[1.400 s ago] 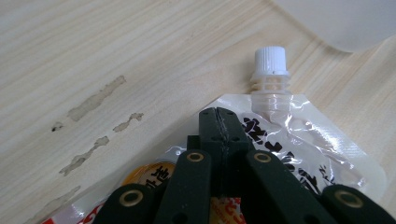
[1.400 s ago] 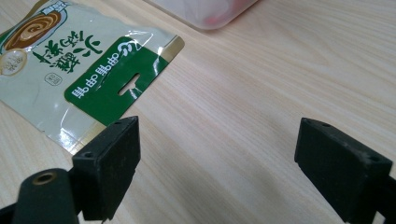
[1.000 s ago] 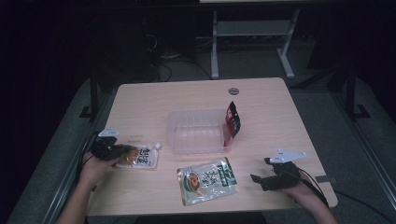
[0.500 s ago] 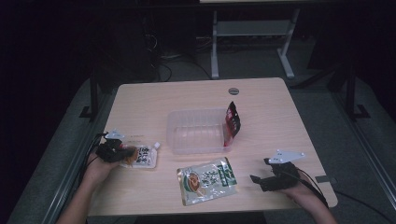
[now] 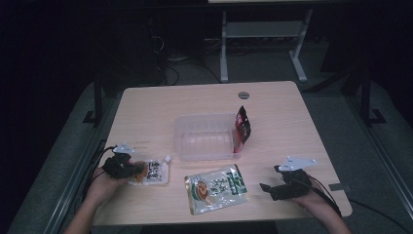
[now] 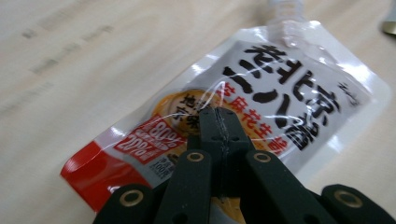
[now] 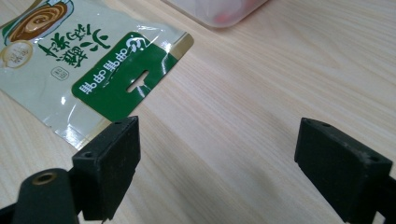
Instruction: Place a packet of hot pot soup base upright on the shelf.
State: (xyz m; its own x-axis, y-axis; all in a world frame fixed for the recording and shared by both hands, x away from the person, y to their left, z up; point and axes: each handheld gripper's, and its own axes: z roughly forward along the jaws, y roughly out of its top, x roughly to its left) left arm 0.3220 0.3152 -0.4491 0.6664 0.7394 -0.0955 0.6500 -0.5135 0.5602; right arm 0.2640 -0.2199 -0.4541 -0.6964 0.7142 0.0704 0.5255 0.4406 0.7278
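Observation:
A white spouted pouch (image 5: 156, 171) with black lettering and a red bottom edge (image 6: 289, 88) lies flat at the table's front left. My left gripper (image 5: 138, 170) is over its left half. In the left gripper view its jaws are pressed together, tips (image 6: 219, 116) right above or on the pouch's printed middle; I cannot tell whether they pinch any film. My right gripper (image 5: 266, 187) rests at the front right, jaws wide apart (image 7: 215, 154) over bare wood, pointing toward a green and cream pouch (image 5: 216, 187) (image 7: 70, 60) that lies flat.
A clear plastic container (image 5: 204, 136) (image 7: 224, 9) sits mid-table with a red and black packet (image 5: 242, 125) standing upright at its right end. A round cable grommet (image 5: 243, 94) is near the far edge. White desk legs stand on the floor behind the table.
My left gripper has slid right, from beside the white pouch's left edge to over the pouch. The right gripper and the other items have stayed put.

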